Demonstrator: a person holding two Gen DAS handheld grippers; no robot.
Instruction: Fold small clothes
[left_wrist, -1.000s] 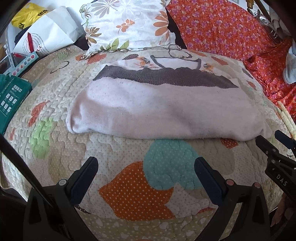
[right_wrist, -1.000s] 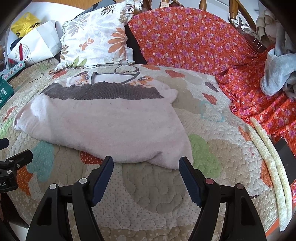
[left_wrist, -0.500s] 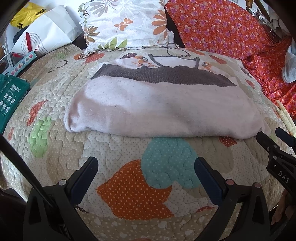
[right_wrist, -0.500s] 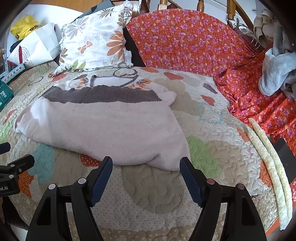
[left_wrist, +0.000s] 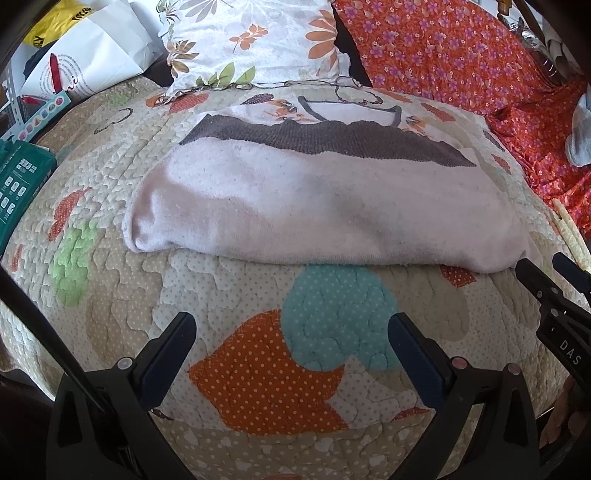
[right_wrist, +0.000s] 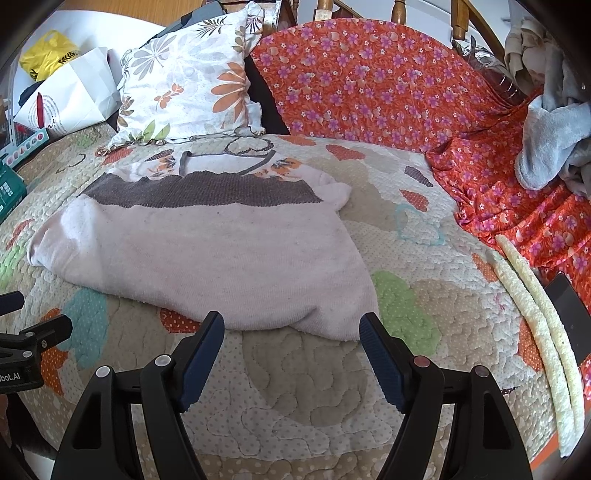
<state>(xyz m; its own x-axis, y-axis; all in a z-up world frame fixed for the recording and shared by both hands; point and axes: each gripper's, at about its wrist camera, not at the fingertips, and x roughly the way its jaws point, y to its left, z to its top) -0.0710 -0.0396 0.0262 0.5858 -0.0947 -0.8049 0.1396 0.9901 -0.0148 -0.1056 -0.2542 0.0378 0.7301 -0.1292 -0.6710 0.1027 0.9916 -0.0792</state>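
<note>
A pale pink garment lies folded over on the quilted bed cover, its grey knitted band along the far side. It also shows in the right wrist view. My left gripper is open and empty, hovering over the quilt just short of the garment's near fold. My right gripper is open and empty, its fingertips close to the garment's near right corner. The right gripper also shows at the right edge of the left wrist view.
A floral pillow and an orange flowered cloth lie behind the garment. A white paper bag and a green box are at the left. A grey cloth and two pale foam strips are at the right.
Both grippers have edged a little closer to the garment's near edge. Both stay open. The garment has not moved.
</note>
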